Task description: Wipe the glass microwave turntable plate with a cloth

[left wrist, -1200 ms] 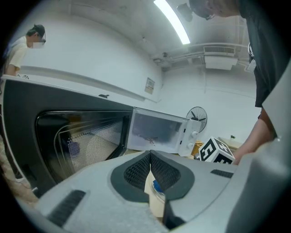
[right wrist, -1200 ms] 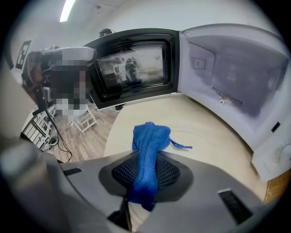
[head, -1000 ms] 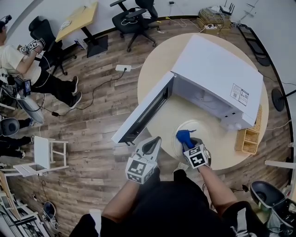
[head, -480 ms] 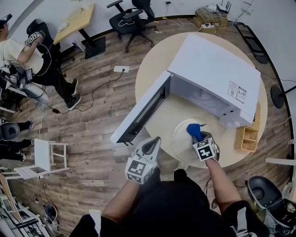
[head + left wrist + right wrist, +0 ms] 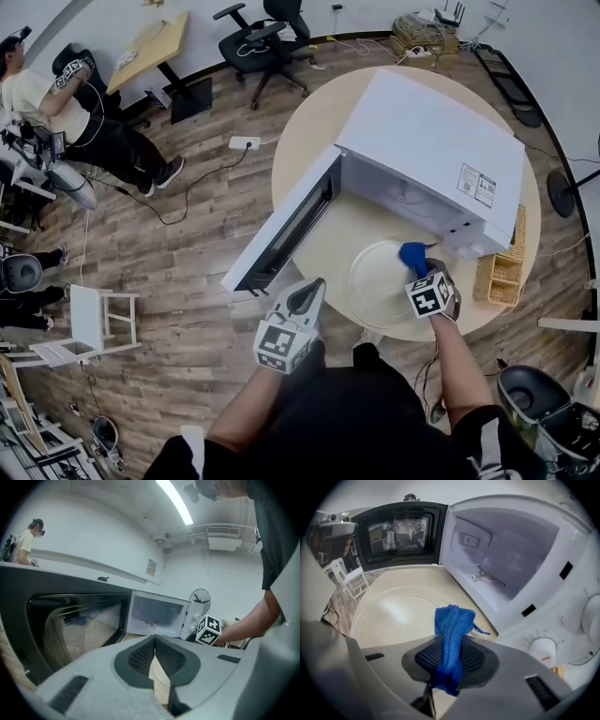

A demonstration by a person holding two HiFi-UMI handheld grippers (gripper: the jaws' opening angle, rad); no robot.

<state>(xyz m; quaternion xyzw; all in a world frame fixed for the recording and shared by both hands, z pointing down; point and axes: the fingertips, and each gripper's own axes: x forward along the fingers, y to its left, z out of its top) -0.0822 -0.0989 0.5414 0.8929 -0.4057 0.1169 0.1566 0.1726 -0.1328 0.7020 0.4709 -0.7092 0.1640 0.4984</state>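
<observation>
The glass turntable plate (image 5: 375, 281) lies flat on the round table (image 5: 309, 122), in front of the open white microwave (image 5: 431, 141). My right gripper (image 5: 415, 266) is shut on a blue cloth (image 5: 412, 253) at the plate's right edge, close to the microwave's front. In the right gripper view the blue cloth (image 5: 452, 630) hangs out past the jaws over the plate (image 5: 393, 616), with the empty oven cavity (image 5: 511, 559) just beyond. My left gripper (image 5: 312, 289) is shut on nothing and hovers off the table's near edge, below the open door (image 5: 281, 225). Its jaws (image 5: 154, 641) point at the microwave.
A wicker basket (image 5: 502, 277) stands at the table's right edge beside the microwave. On the floor are a power strip (image 5: 246, 142) with a cable, office chairs (image 5: 267, 33) and a white stool (image 5: 94, 314). A seated person (image 5: 56, 103) is at far left.
My right gripper has swept the blue cloth to the right across the plate, from its left part to its right edge. The left gripper has stayed still.
</observation>
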